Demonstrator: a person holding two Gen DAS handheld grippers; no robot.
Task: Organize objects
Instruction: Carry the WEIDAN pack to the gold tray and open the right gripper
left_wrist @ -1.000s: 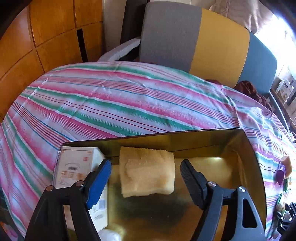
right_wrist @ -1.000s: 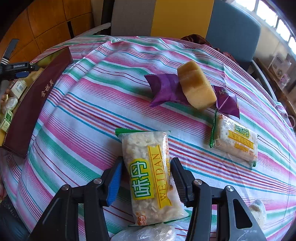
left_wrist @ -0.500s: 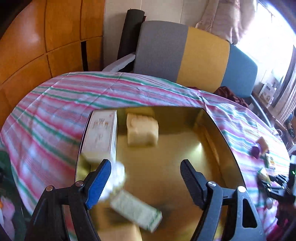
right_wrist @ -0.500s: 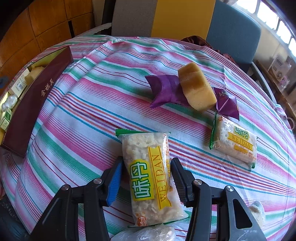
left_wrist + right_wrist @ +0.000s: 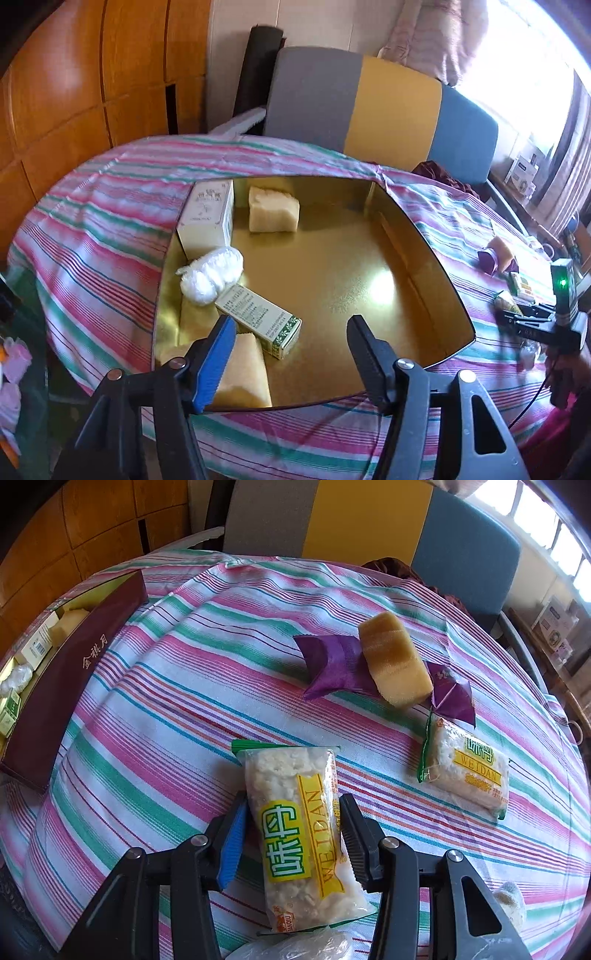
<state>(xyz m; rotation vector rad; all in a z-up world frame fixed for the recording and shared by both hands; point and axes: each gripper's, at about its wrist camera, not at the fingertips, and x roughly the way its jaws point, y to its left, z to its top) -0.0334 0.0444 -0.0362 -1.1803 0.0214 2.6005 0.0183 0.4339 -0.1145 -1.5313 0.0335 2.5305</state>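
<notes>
My left gripper (image 5: pixel 291 352) is open and empty, held above the near edge of a gold-lined box (image 5: pixel 417 258). The box holds a tall cream carton (image 5: pixel 207 216), a yellow sponge block (image 5: pixel 272 214), a white wrapped ball (image 5: pixel 211 275), a green-and-cream carton (image 5: pixel 258 314) and another sponge (image 5: pixel 243 373). My right gripper (image 5: pixel 293 836) straddles a WEIDAN rice-cracker packet (image 5: pixel 299 834) lying on the striped tablecloth (image 5: pixel 147 709); its jaws stand beside the packet, slightly apart from it. A second packet (image 5: pixel 465 768) lies to the right.
A yellow sponge (image 5: pixel 393 664) lies between two purple wrappers (image 5: pixel 332 664) further back. The box's maroon side (image 5: pixel 70 675) is at the left in the right wrist view. A clear bag (image 5: pixel 295 947) lies at the near edge. A grey, yellow and blue chair (image 5: pixel 369 107) stands behind the table.
My left gripper has pulled back and up from the sponge in the box, so the whole box now shows. The right gripper has stayed around the packet.
</notes>
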